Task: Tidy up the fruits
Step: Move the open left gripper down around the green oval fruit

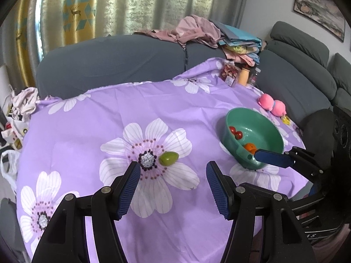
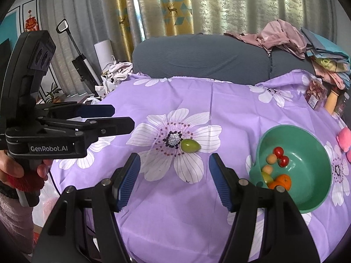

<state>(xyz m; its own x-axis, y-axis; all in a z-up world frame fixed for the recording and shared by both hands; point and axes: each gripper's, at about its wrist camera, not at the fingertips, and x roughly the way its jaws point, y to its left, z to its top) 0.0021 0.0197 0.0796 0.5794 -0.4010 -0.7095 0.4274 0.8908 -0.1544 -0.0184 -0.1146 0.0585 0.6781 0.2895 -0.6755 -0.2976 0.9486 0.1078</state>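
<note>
A grey sofa and curtains stand behind the table [image 1: 65, 131], which is draped in a purple flowered cloth. Our left gripper [image 1: 173, 188] and right gripper [image 2: 174, 179] both hang with jaws apart, holding nothing. The green fruit [image 1: 168, 158] lies alone mid-table on a printed flower, well apart from the bowl [image 2: 318, 144] near the right edge. We judge it small, light, smooth and likely to roll; take it across its narrow middle
</note>
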